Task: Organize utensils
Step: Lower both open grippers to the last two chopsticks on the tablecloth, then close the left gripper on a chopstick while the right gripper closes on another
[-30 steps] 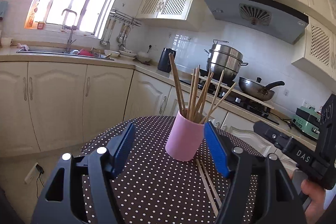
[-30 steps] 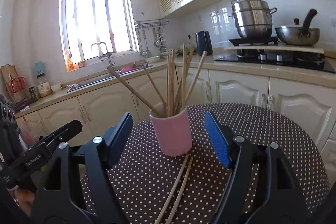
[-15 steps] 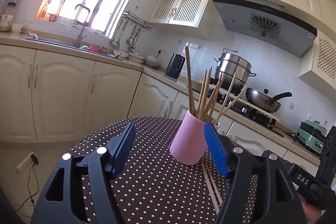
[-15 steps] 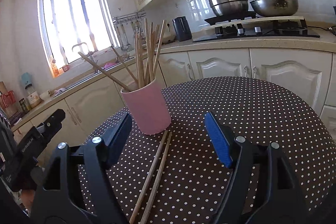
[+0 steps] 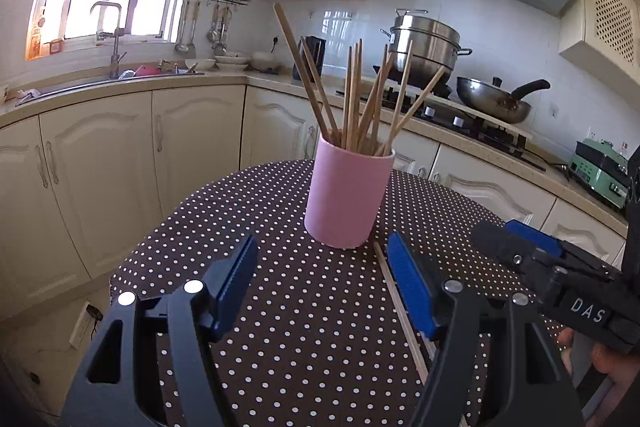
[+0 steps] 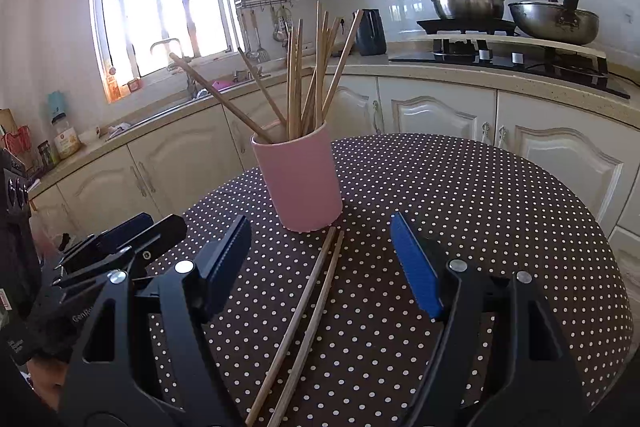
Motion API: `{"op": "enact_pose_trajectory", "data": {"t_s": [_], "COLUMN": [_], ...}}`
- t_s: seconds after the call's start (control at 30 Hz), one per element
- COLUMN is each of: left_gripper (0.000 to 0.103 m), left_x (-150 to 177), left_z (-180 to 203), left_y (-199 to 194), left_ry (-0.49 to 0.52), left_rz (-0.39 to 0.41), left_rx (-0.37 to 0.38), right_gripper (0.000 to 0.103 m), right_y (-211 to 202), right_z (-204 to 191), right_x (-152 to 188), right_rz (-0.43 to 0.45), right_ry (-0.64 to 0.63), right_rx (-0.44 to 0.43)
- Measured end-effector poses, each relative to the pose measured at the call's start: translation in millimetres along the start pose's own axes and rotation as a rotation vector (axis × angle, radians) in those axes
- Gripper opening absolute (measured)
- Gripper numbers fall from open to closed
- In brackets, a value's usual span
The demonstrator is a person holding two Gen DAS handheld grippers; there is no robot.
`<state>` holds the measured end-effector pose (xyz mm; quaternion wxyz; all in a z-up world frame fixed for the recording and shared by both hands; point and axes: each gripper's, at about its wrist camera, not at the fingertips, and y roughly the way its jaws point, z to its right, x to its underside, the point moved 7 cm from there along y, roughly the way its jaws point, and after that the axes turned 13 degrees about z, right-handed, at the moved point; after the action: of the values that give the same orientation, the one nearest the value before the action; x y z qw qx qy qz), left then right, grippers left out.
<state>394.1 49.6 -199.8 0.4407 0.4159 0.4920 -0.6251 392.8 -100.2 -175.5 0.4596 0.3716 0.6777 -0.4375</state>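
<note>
- Pink cup could tip if a finger clips its fanned chopsticks (top-heavy).
- Right gripper and left gripper: jaws open, empty; loose chopsticks may roll.

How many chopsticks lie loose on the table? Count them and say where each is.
2. The two loose chopsticks lie side by side on the polka-dot tablecloth, running from the foot of the pink cup toward the camera, between the right gripper fingers.
</note>
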Motion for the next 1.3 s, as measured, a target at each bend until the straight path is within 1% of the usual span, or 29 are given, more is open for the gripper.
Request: {"op": "enact_pose_trajectory", "data": {"t_s": [0.1,0.13,0.23,0.3,0.33,0.43,0.5,0.53,0.6,0.73,0.8,0.87,0.9,0.93,1.0,1.07,1.17,1.3], "left_gripper": [0.067,0.067,0.066,0.066,0.066,0.066,0.066,0.066,0.066,0.066,0.066,0.066,0.065,0.061,0.058,0.051,0.051,0.051], "left_x": [14,18,32,40,43,50,56,58,63,71,74,77,78,79,83,85,85,87], "left_z": [5,8,13,16,18,27,33,36,43,56,60,62,62,61,62,61,63,68], "left_y": [10,13,23,27,29,30,33,34,36,42,44,45,46,46,49,49,52,58], "left_ry": [-0.031,-0.038,-0.068,-0.073,-0.060,-0.040,-0.008,0.013,0.040,0.077,0.106,0.115,0.115,0.109,0.102,0.110,0.114,0.151], "left_rz": [-0.111,-0.145,-0.248,-0.291,-0.312,-0.337,-0.367,-0.374,-0.392,-0.419,-0.430,-0.441,-0.449,-0.452,-0.469,-0.484,-0.491,-0.504], "left_rx": [0.047,0.065,0.107,0.103,0.098,0.103,0.086,0.072,0.067,0.052,0.031,0.026,0.022,0.021,0.018,0.012,0.011,0.008], "right_gripper": [0.072,0.072,0.072,0.071,0.071,0.071,0.071,0.071,0.071,0.071,0.071,0.071,0.071,0.071,0.071,0.071,0.071,0.071], "right_y": [4,6,10,11,11,9,8,7,4,1,0,-1,-1,-1,0,1,5,10], "right_z": [4,6,10,13,15,24,32,34,39,42,43,43,43,43,43,44,45,48], "right_x": [9,13,22,28,30,32,33,34,36,42,44,46,47,48,49,51,51,52], "right_rz": [-0.068,-0.103,-0.172,-0.202,-0.216,-0.232,-0.238,-0.246,-0.258,-0.276,-0.285,-0.288,-0.292,-0.295,-0.301,-0.308,-0.317,-0.350], "right_ry": [0.000,0.004,0.007,-0.001,-0.004,0.018,0.020,0.023,0.031,0.023,0.025,0.025,0.026,0.026,0.021,0.022,0.026,0.039], "right_rx": [0.014,0.012,0.003,0.003,0.005,0.014,0.028,0.024,0.020,0.006,-0.002,-0.007,-0.010,-0.012,-0.014,-0.015,-0.012,-0.021]}}
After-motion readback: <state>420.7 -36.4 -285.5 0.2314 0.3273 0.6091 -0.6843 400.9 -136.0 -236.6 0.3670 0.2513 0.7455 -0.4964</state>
